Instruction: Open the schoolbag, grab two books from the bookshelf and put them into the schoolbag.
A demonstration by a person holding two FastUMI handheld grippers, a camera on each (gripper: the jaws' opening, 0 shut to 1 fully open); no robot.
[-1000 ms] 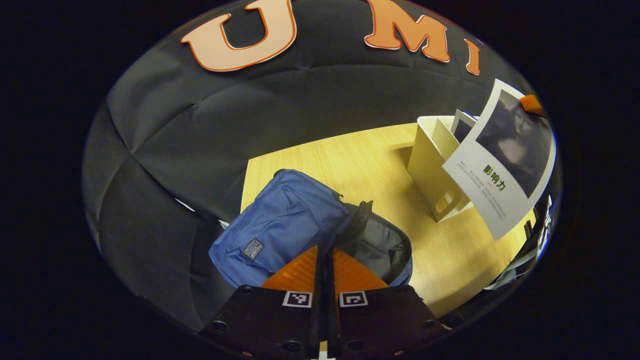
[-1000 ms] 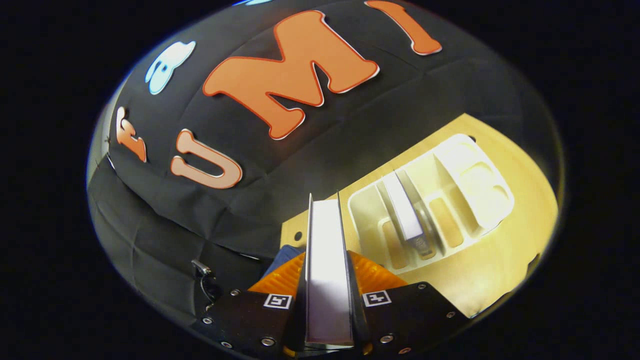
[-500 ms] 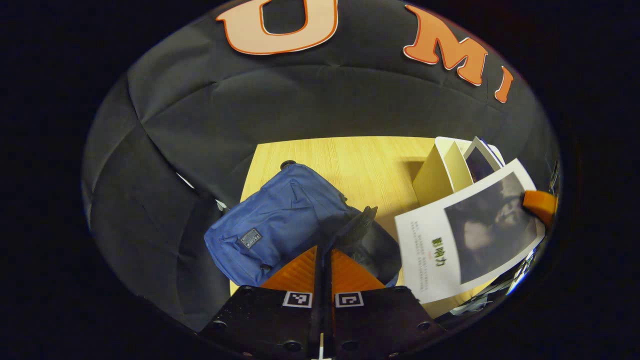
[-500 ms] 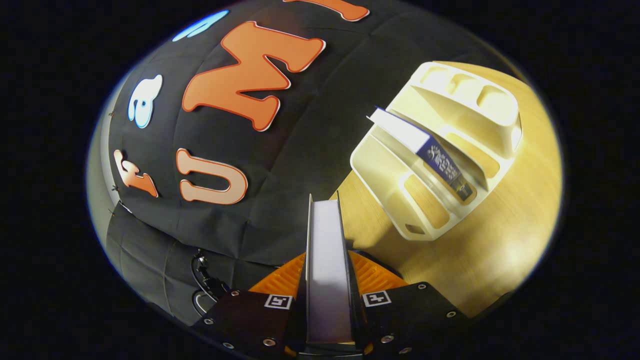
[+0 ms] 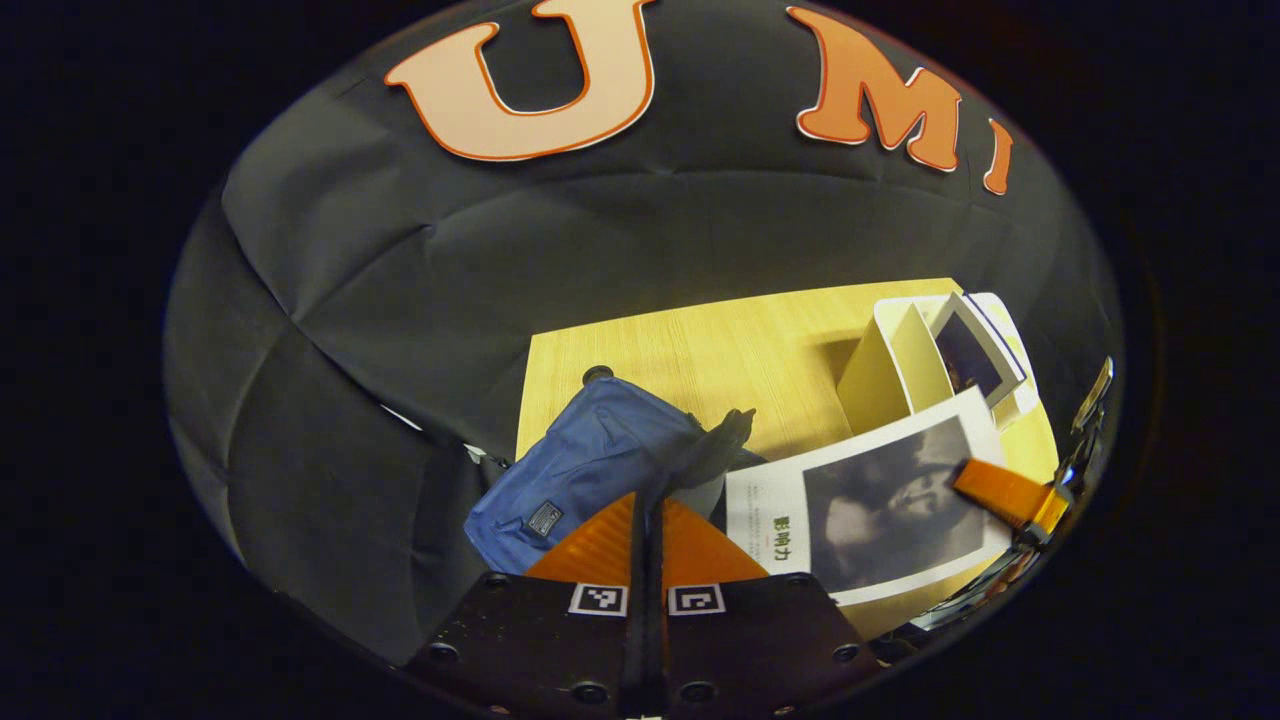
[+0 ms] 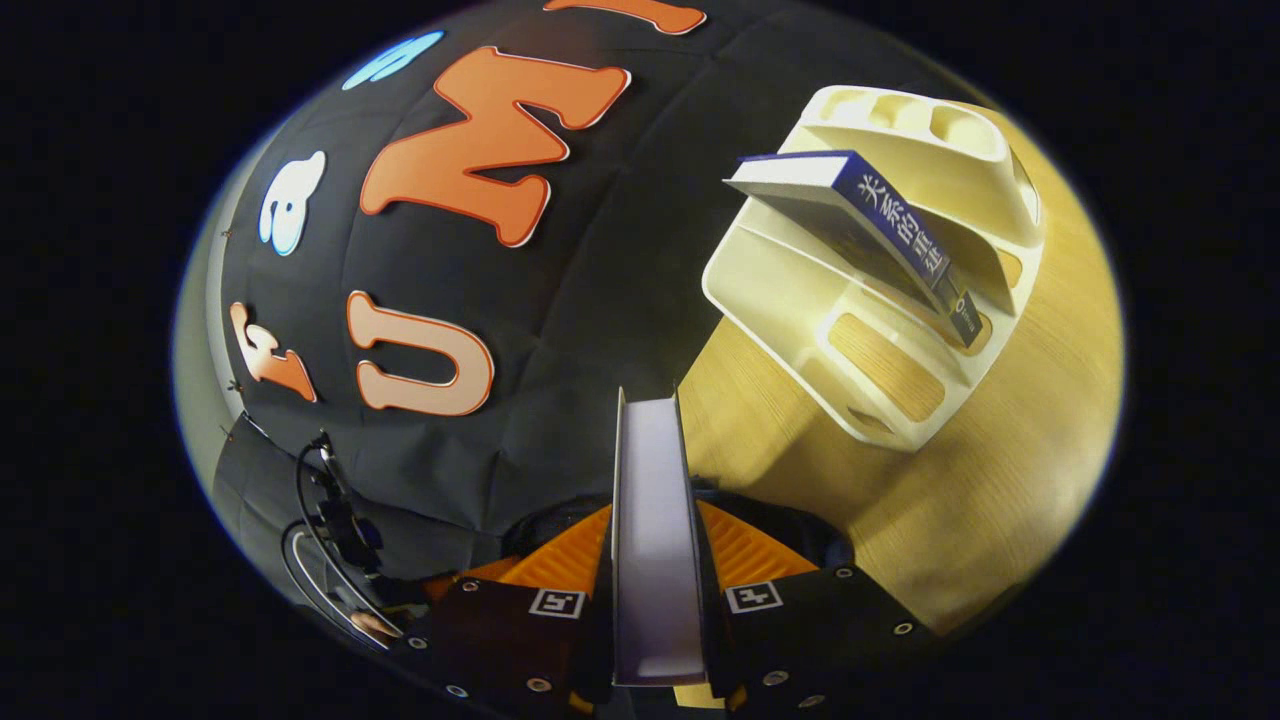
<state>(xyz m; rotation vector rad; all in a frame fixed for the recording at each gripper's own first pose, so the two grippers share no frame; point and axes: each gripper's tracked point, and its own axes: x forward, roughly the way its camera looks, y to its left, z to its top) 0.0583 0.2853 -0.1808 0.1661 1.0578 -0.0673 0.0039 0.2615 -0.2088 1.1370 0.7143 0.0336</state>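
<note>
— On the wooden table (image 5: 720, 340), towards its far left corner: a blue schoolbag (image 5: 590, 460), lying on its side, with a dark flap (image 5: 722, 440) turned up at the mouth.

— Close to the left gripper (image 5: 645, 505)?

— Just beyond its tips. Pressed together along the whole length, with barely a slit between. Nothing visibly pinched there.

— And the right gripper (image 6: 655, 500)?

— Clamped on a book (image 6: 650, 560), one finger flat against each cover. In the right gripper view, seen edge-on, pale page block towards the camera, running straight out between the fingers.

— Seen from the other side too?

— Yes, in the left gripper view: held by its far edge, lying nearly flat, dark portrait cover up, white margin towards the bag. Poised at the bag's mouth and overlapping its open end. Touching the fabric or just above it: cannot tell.

— Behind that?

— A white bookshelf (image 5: 895, 350), standing on the table to the right of the bag and apart from it. Several slots, divided by upright walls.

— Anything in it?

— A second book (image 6: 880, 215), blue-spined, leaning against a divider in one of the middle slots, top corner sticking out above the rim.

— Elsewhere?

— Loose cables (image 6: 325, 520) against the black cloth, low on the left of the right gripper view.
</note>
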